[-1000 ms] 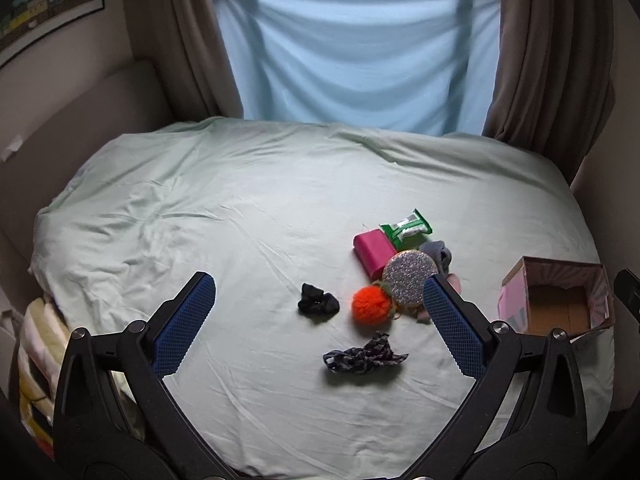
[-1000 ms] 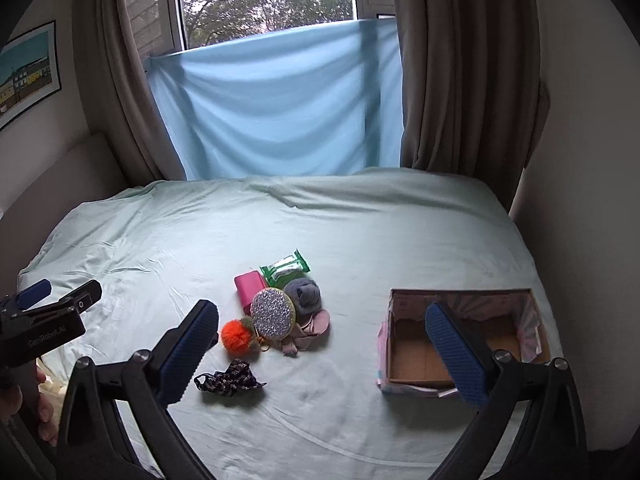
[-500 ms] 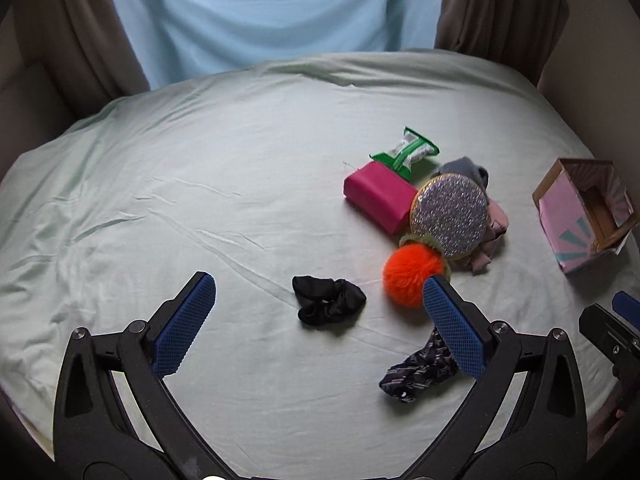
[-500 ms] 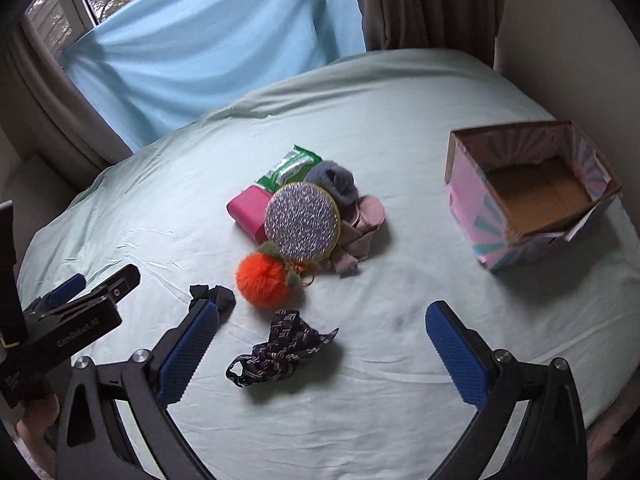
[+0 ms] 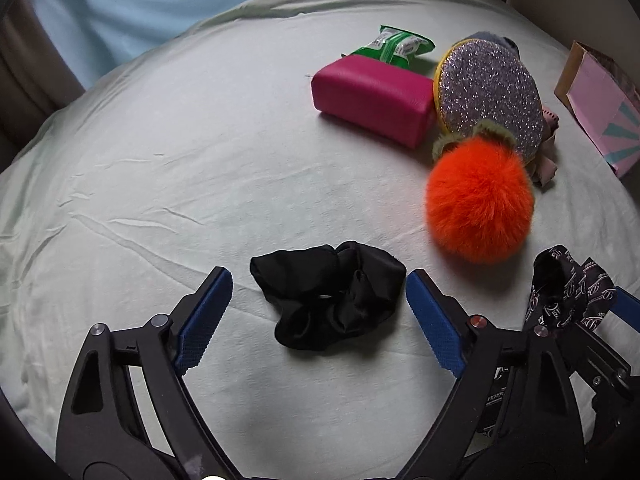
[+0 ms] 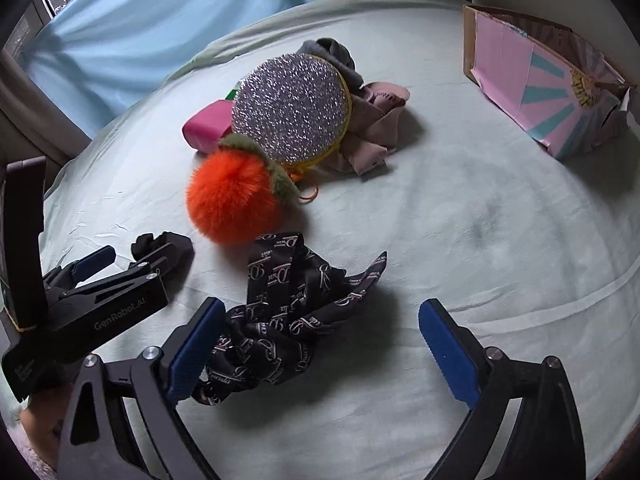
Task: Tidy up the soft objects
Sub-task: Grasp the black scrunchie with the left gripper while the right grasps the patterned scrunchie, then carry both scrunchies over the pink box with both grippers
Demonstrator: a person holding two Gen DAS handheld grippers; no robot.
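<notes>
A black scrunchie (image 5: 328,294) lies on the pale green bed sheet between the open fingers of my left gripper (image 5: 320,320); it also shows in the right wrist view (image 6: 164,246). A black patterned scarf scrunchie (image 6: 288,320) lies between the open fingers of my right gripper (image 6: 320,352), close to the left finger, and shows in the left wrist view (image 5: 568,292). An orange pom-pom (image 5: 480,200) (image 6: 232,200), a glittery round pouch (image 5: 488,92) (image 6: 290,110) and a pink cloth (image 6: 376,128) lie beyond.
A magenta case (image 5: 372,98), a green packet (image 5: 390,46) and a grey soft item (image 6: 334,56) lie by the pile. An open pink cardboard box (image 6: 540,80) stands at the right. A blue sheet and curtains hang behind the bed. The left gripper (image 6: 92,264) shows in the right view.
Both grippers have moved down and forward close to the bed. The left now straddles the black scrunchie, the right straddles the patterned scrunchie. Both stay open.
</notes>
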